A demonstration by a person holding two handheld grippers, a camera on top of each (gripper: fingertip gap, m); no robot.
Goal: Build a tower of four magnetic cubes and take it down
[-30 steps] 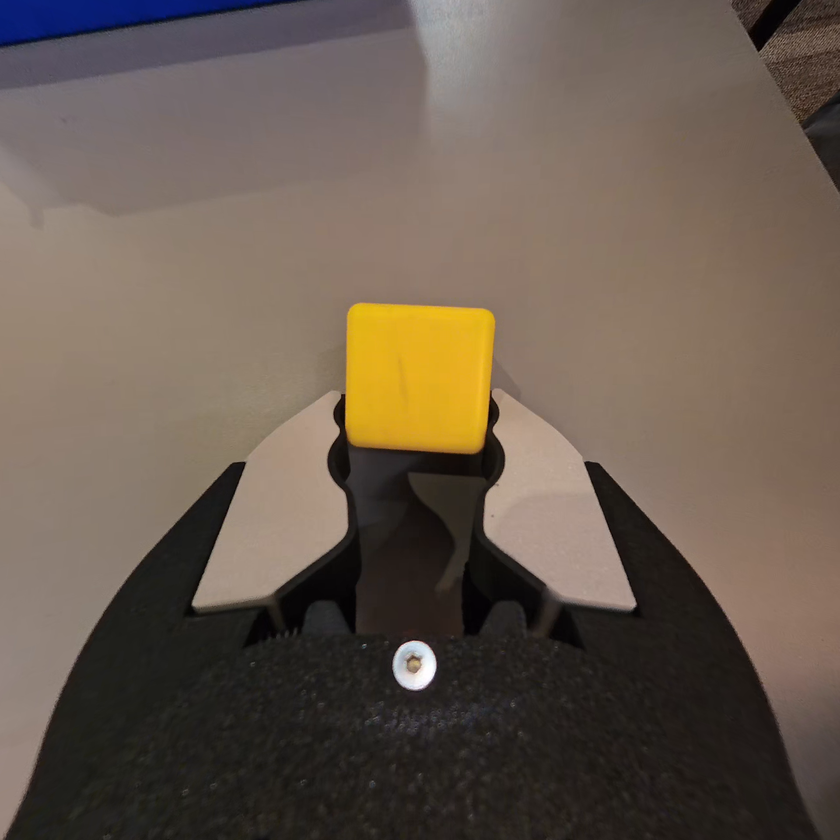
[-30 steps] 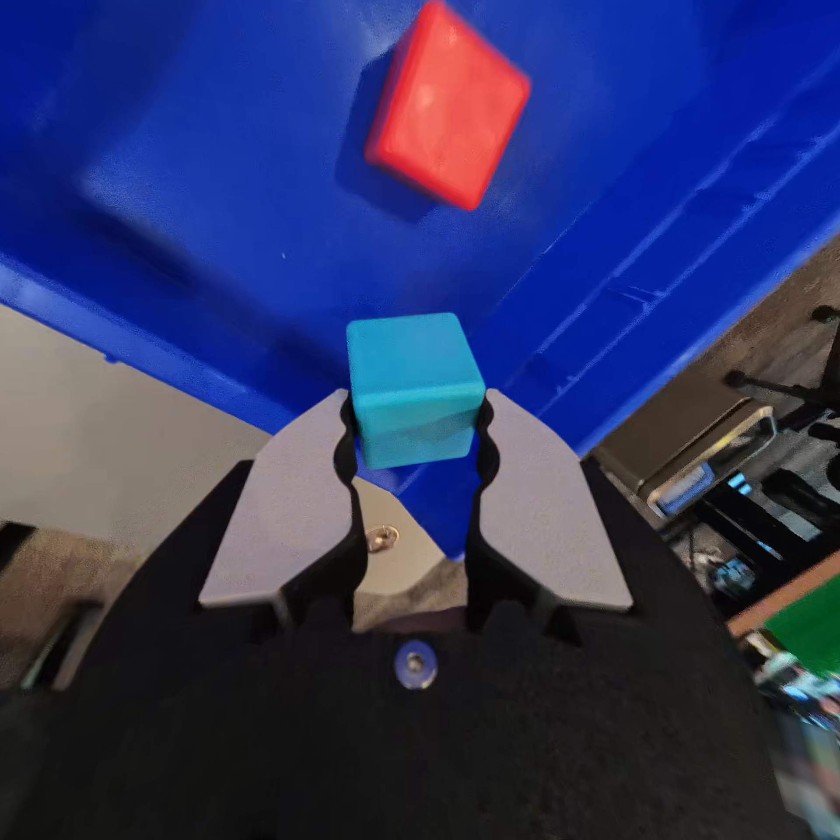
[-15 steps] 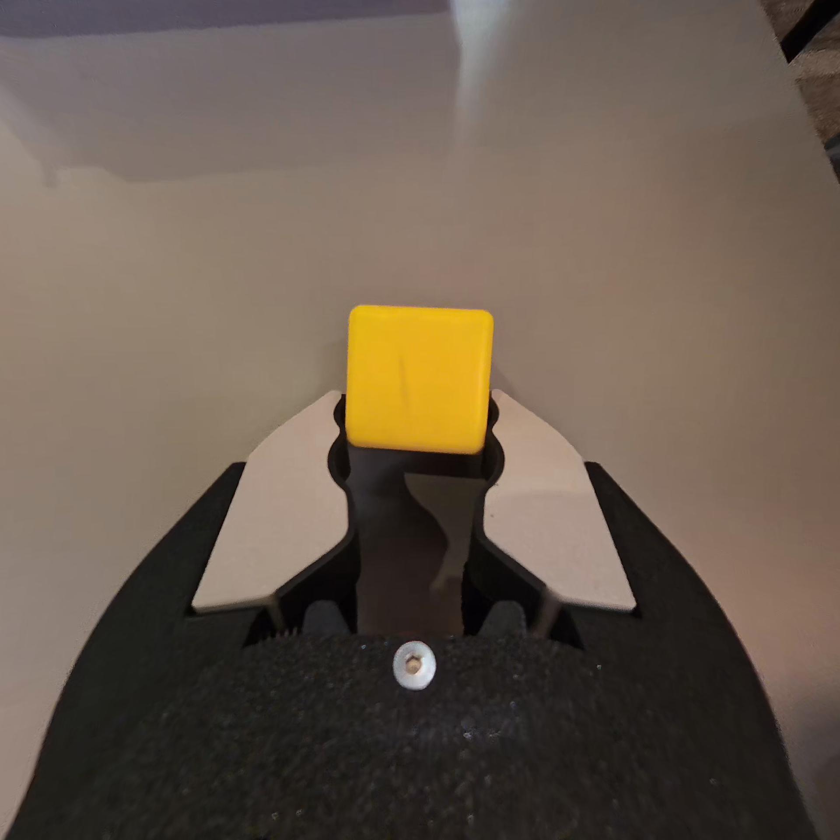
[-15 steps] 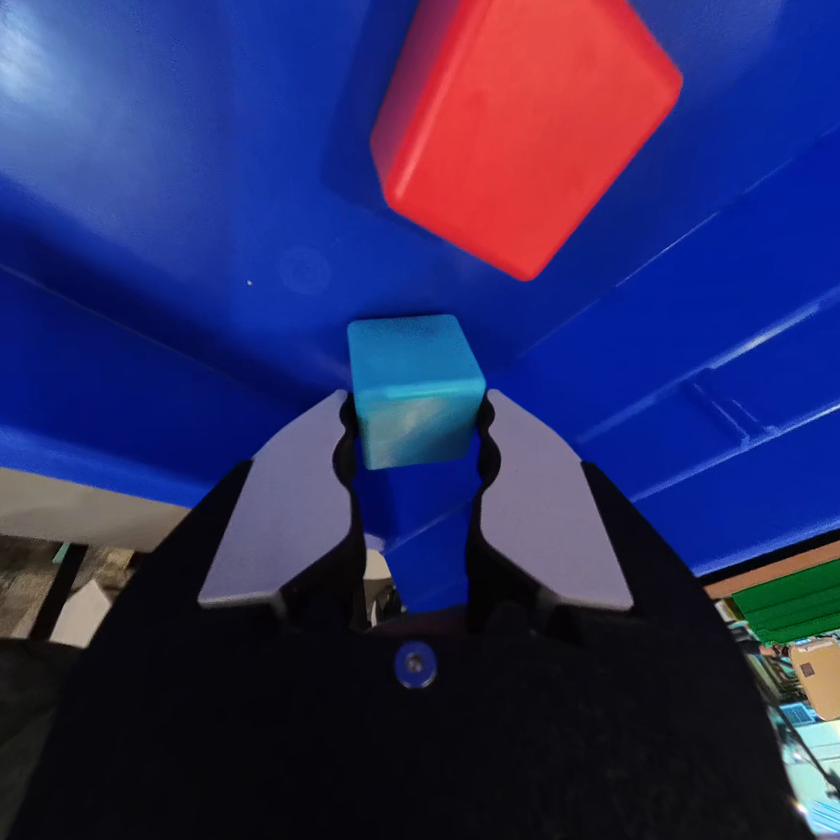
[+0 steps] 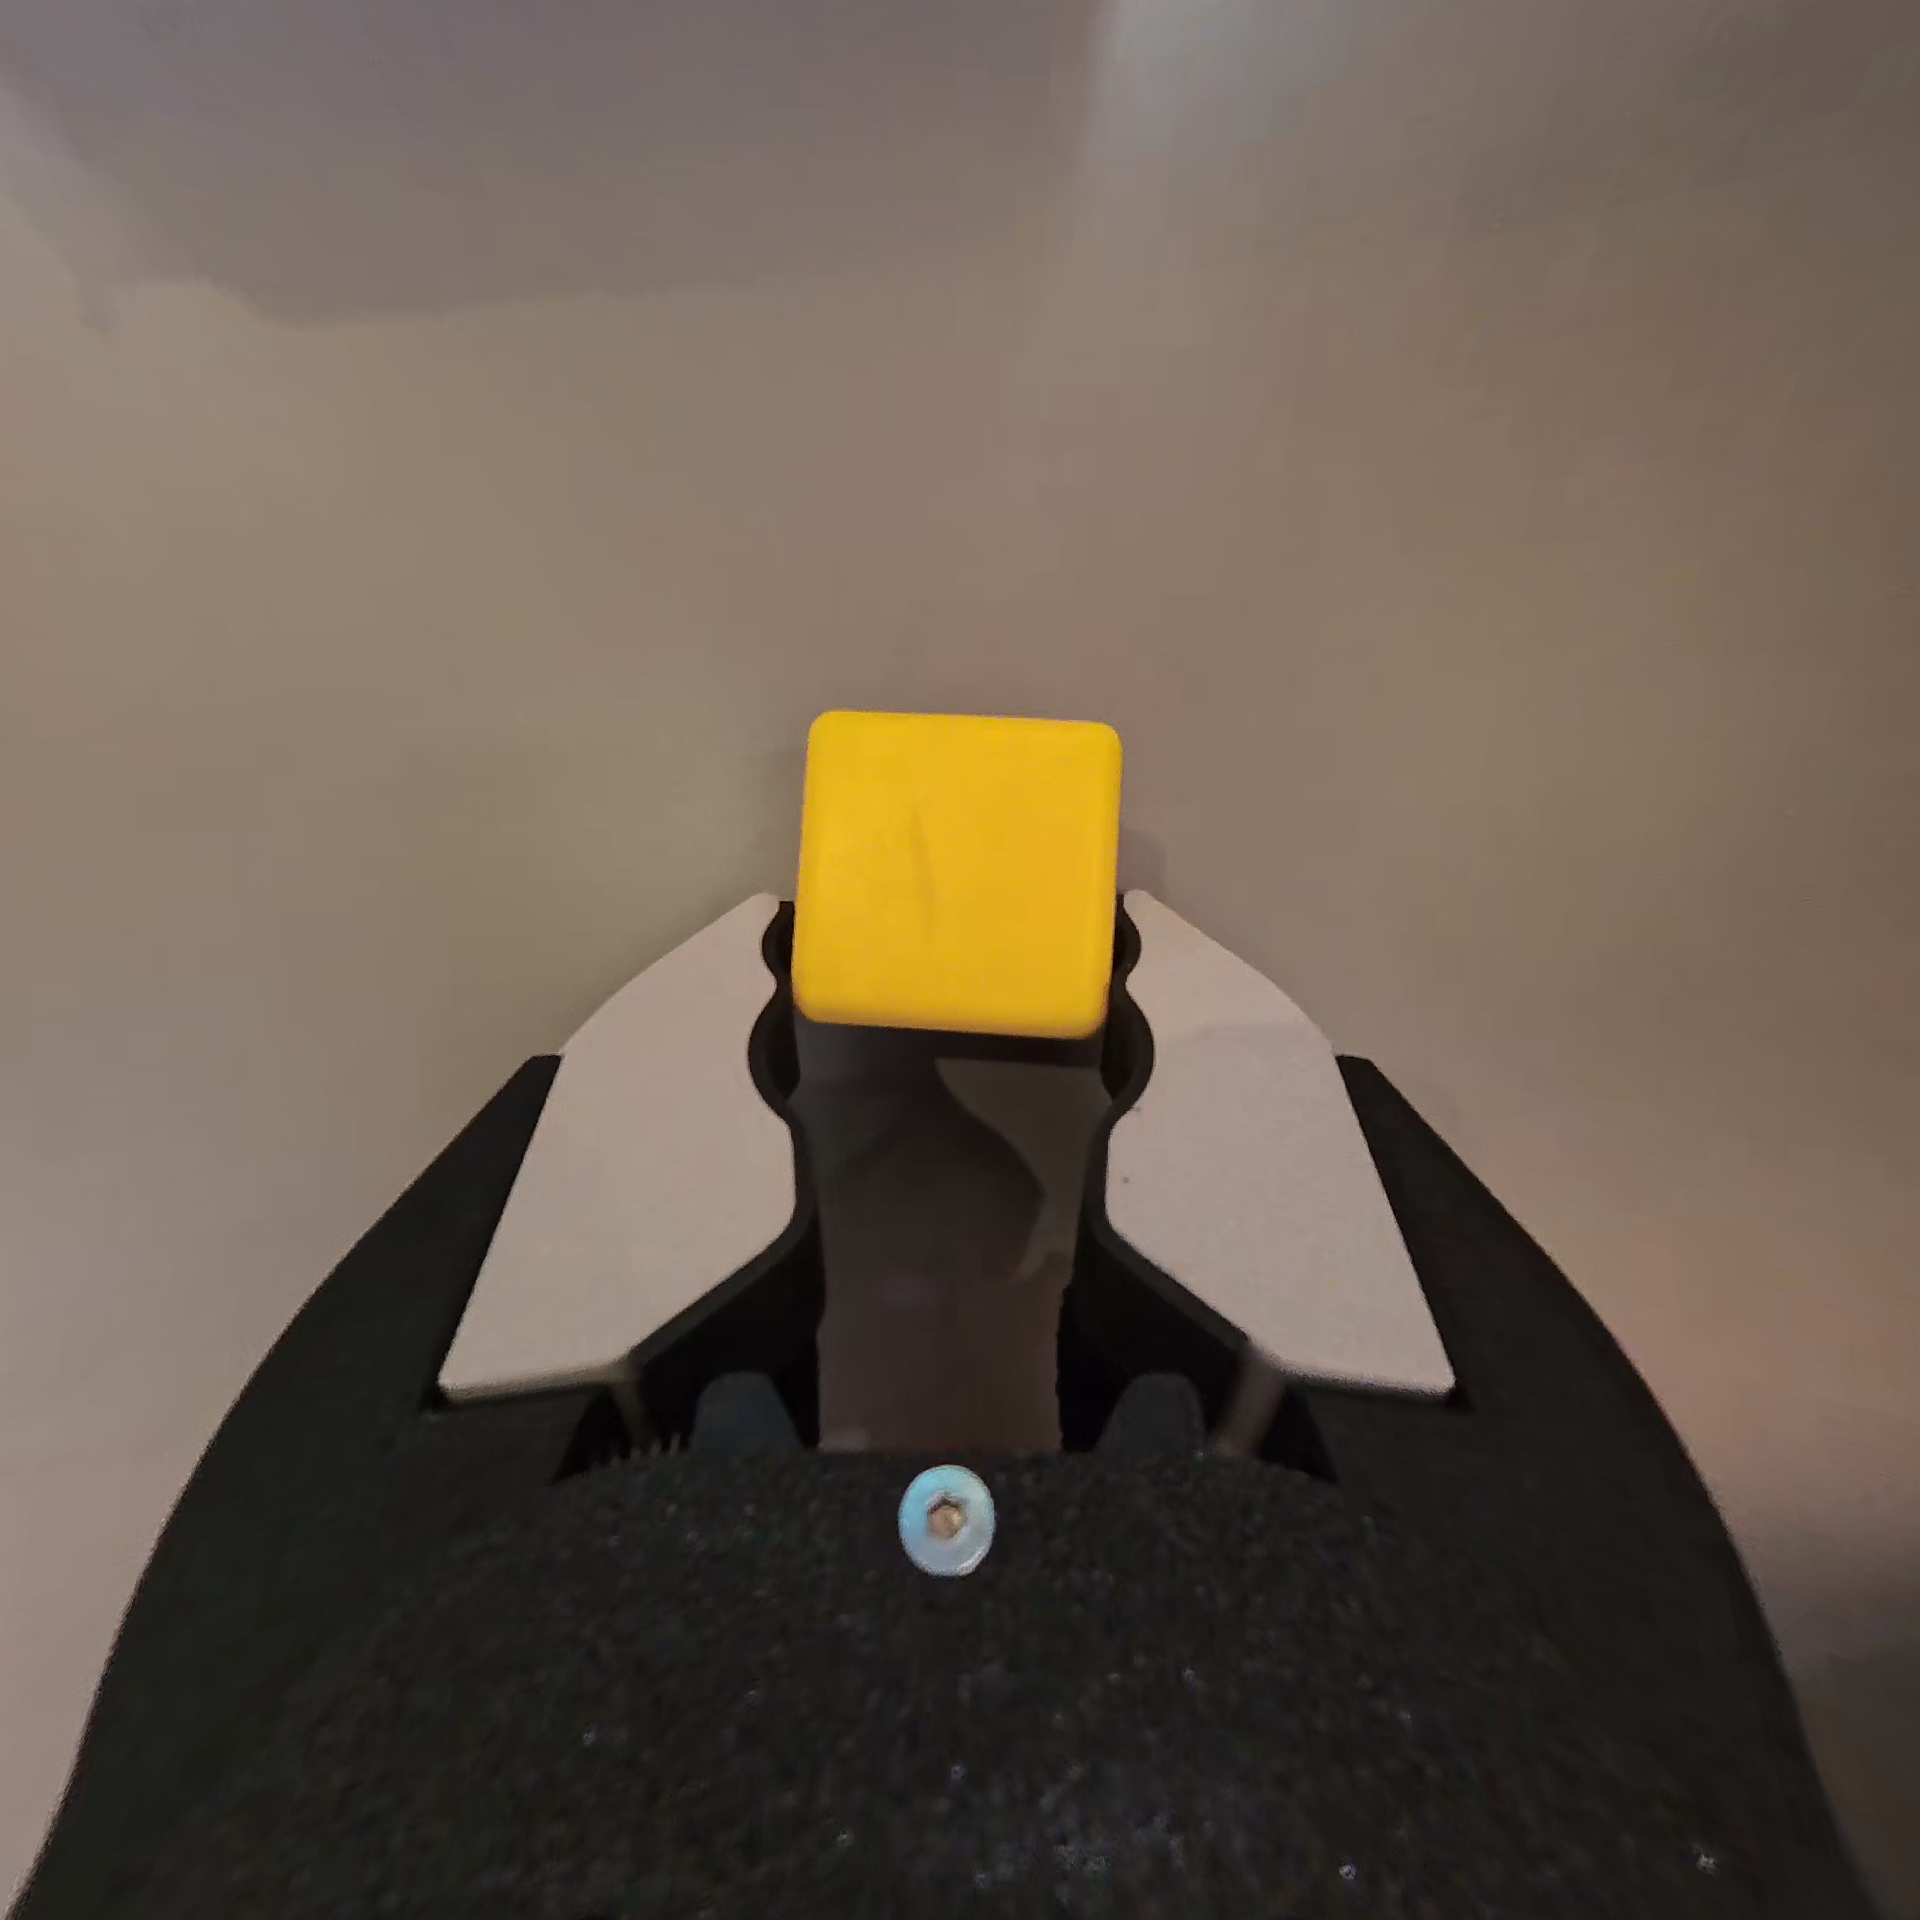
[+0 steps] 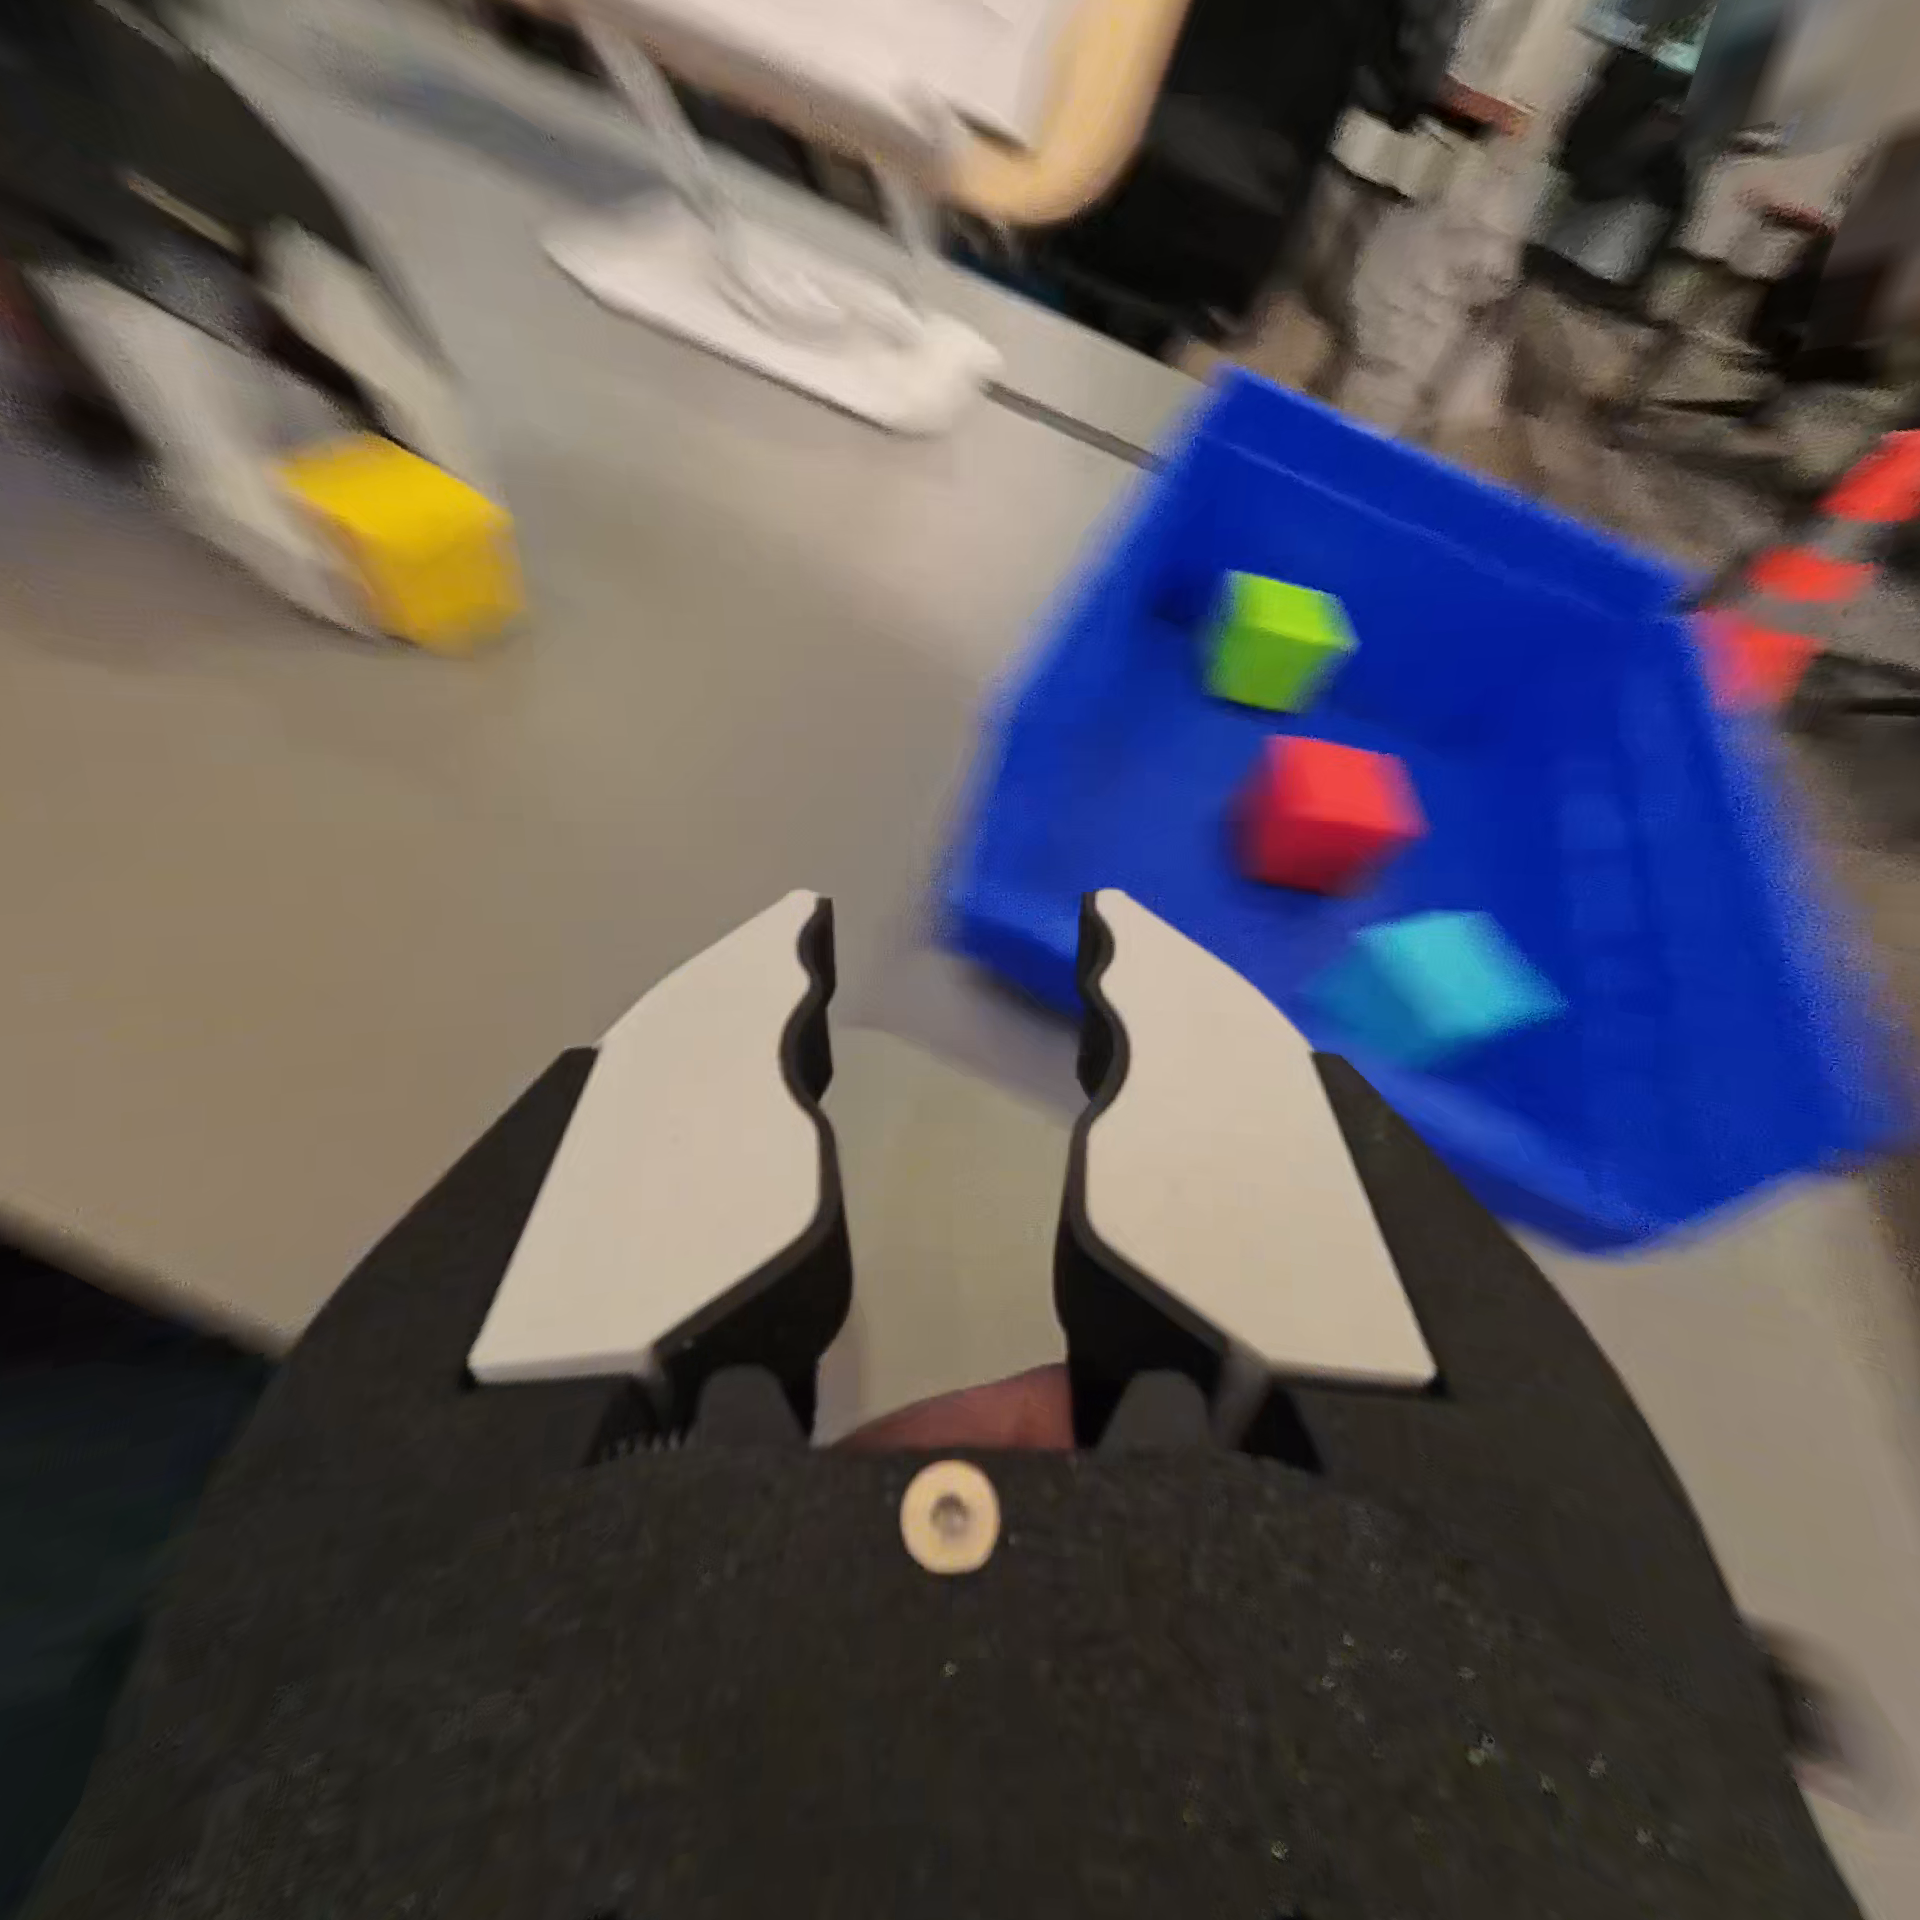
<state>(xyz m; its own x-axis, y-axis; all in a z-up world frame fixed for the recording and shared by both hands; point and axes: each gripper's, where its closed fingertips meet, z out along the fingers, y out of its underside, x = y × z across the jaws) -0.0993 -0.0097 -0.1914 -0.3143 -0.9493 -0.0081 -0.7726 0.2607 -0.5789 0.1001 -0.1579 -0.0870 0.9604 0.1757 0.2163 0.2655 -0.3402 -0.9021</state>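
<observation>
Beside the blue bin (image 6: 1091, 831) holding green (image 6: 1276, 644), red (image 6: 1325, 816) and teal (image 6: 1439, 987) cubes, a yellow cube (image 5: 954, 878) sits over the grey counter (image 6: 520, 883).

Three cubes (image 6: 1325, 816) in bin (image 6: 1091, 831); fourth cube (image 6: 416, 551) left on table (image 6: 520, 831)

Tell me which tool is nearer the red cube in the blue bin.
Right. The right tool, open and empty, sits just outside the blue bin holding the red cube. The left tool is across the table, shut on the yellow cube.
</observation>
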